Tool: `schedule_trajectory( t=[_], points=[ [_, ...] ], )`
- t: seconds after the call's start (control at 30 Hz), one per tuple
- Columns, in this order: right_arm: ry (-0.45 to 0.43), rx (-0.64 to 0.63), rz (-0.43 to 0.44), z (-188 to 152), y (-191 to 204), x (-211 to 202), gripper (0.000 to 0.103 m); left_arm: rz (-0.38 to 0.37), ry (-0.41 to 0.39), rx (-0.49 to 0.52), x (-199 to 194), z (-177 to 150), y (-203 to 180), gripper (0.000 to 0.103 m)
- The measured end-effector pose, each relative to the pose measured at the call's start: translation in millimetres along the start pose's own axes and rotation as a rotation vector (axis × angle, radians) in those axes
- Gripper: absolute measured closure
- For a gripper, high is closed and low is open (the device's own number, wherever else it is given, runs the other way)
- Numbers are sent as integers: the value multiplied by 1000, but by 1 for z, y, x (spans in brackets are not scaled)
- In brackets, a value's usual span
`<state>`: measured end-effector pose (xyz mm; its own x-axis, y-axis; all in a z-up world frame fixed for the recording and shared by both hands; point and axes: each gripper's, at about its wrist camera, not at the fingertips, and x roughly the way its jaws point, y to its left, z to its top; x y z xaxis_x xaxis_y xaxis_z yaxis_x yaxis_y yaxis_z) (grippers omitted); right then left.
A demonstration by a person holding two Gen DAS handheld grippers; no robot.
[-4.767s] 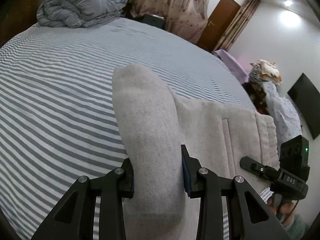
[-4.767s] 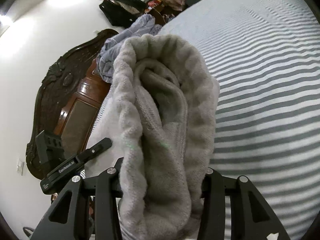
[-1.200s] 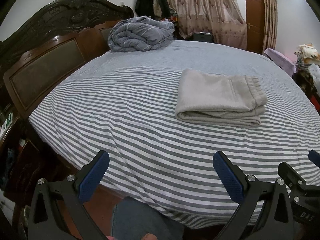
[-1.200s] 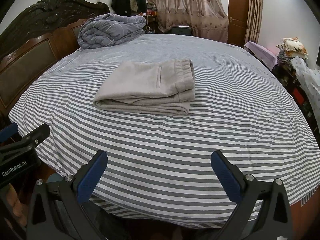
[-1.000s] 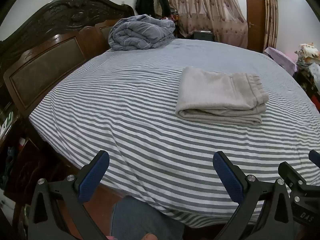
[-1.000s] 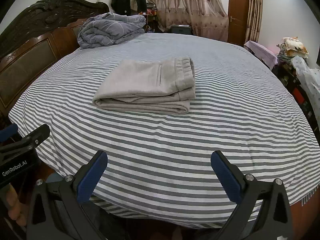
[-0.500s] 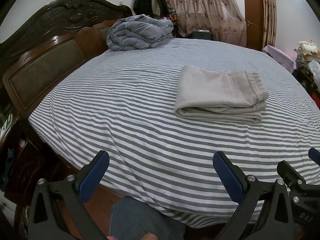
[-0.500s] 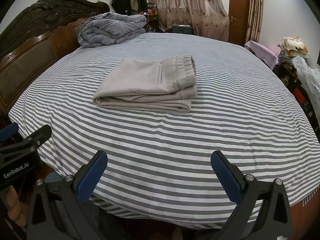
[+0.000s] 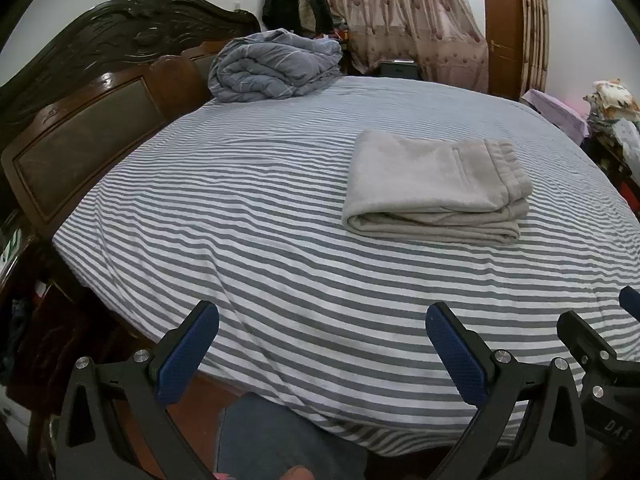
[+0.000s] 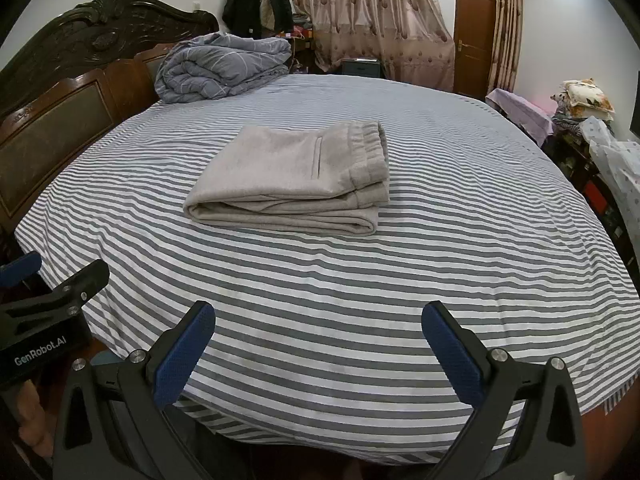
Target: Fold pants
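Since the frames of nearly five seconds before, both grips on the grey cloth had been let go and both tools drawn back to the near edge of the bed [image 9: 240, 208]; over the last second almost nothing was seen to shift. Much was cut off or hard to read: the left hand-held gripper [image 9: 322, 330] was shown only as two spread, blue-padded fingers with nothing between them; the right hand-held gripper [image 10: 318, 328] was likewise held wide apart and empty; each tool was clipped at the other view's edge, the hands holding them mostly hidden, and only a bit of a grey trouser leg [image 9: 280, 436] was caught at the bottom of the left wrist view. The pants [image 10: 292, 176] were found folded into a flat stack on the striped sheet, about mid-bed and well apart from both grippers, the waistband turned to the right and a pocket slit seen on top; the lower layers were hidden but for their edges. A rolled blue-grey duvet [image 9: 272, 68] was set against the dark carved headboard [image 9: 100, 92]; dark coats [image 10: 256, 0], patterned curtains [image 10: 372, 16] and a brown door [image 10: 474, 36] were made out behind; piled bedding [image 10: 580, 100] at the right was too distorted to be told apart.
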<state>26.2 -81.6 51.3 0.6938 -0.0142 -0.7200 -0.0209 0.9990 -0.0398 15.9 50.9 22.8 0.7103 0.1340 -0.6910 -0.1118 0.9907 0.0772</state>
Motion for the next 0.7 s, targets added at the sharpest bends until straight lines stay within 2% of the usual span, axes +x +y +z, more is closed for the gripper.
schedule_trajectory(
  t=[0.7],
  points=[
    [29,9,-1,-4,-1,5,1,1,11,4,3,-5,-7,0]
  ],
)
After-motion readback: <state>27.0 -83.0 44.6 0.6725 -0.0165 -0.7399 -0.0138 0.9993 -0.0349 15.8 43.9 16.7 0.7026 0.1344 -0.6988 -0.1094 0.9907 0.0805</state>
